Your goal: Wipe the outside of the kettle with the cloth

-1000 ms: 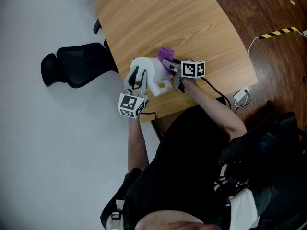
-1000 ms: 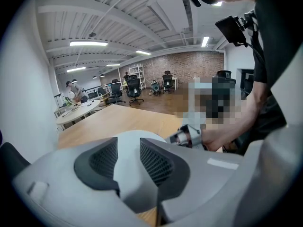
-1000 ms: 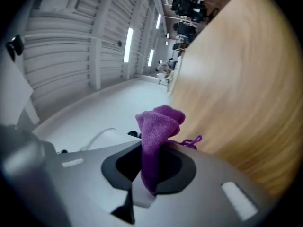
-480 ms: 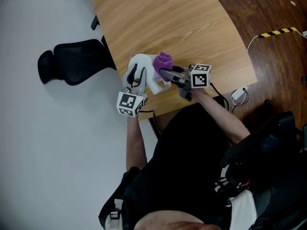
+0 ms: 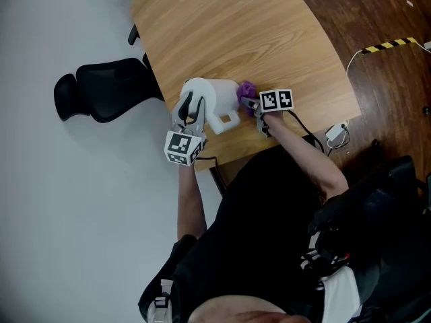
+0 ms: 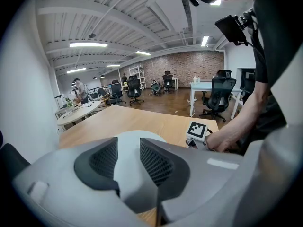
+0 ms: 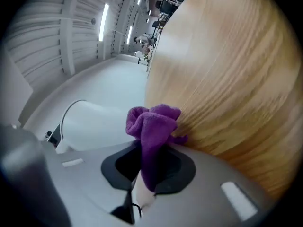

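Kettle (image 5: 207,99), white, stands near the desk (image 5: 236,25) edge closest to the person. Left claw (image 5: 190,108) comes in from the near side, tilted downward. Its jaws are closed on a white part of the kettle (image 6: 138,136), with a dark pad on either side. The left forearm runs straight back to the body.

Right claw (image 5: 250,102) lies almost level and points at the kettle's right flank. Its jaws are clamped on the purple cloth (image 5: 246,89), which bunches out past the tips (image 7: 154,122). The cloth sits just beside the kettle wall (image 7: 90,124); contact not resolvable. The right forearm is angled in from the lower right.
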